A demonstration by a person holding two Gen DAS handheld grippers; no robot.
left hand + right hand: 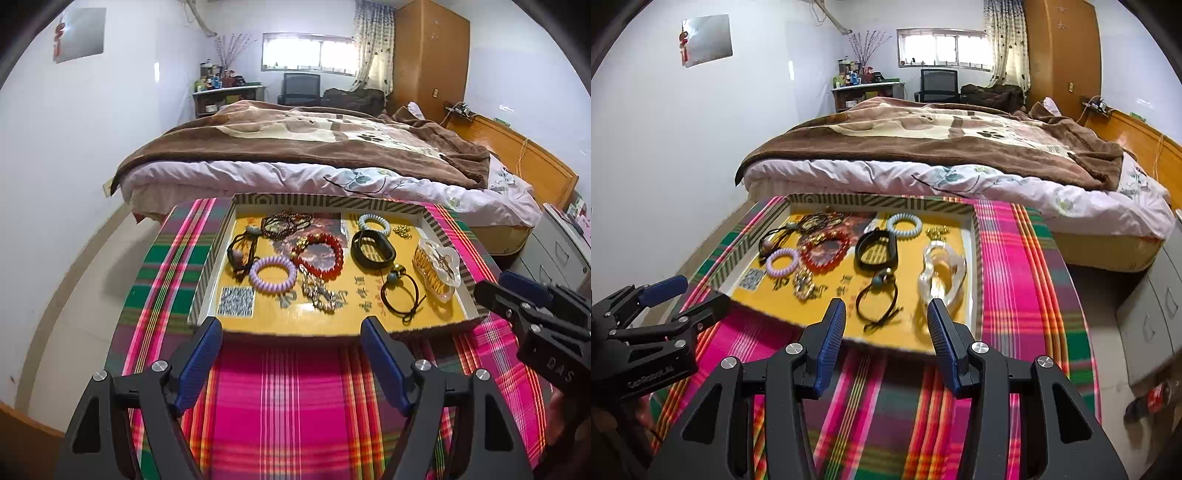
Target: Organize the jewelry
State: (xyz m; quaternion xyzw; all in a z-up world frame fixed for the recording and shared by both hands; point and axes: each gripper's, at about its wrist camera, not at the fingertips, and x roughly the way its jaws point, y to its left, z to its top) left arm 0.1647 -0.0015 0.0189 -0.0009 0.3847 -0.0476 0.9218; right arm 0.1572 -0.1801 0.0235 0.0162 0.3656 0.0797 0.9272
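Both claws hover over the plaid-covered worktop [295, 398], just short of the near edge of the tray [207, 280]. Left claw [291, 338] is spread wide w/ nothing between its blue pads; right claw [886, 321] is spread too, narrower gap, also empty. In the left wrist view the right claw shows at the right edge, tips near the tray's right corner; in the right wrist view the left claw sits at the lower left, off the tray's near-left corner.

All jewelry lies inside the tray, on its yellow floor:
- lilac coil band [272, 274] at front left, touching the red bead bracelet [320, 254] beside it
- black cord w/ beads [242, 254] further left, dark bead strands [284, 223] behind it
- silver chain heap [320, 293] just in front of the red bracelet
- black bangle [373, 249] right of centre, pale blue coil band [373, 223] behind it
- small gold bits [402, 232] near the back right
- black cord hair tie [402, 291] w/ a grey-green bead, front right
- clear shell-shaped dish [439, 267] along the right wall, gold chain inside

A bed [303, 147] w/ a brown blanket stands just beyond the worktop; right wrist view is a bit blurred around the tray
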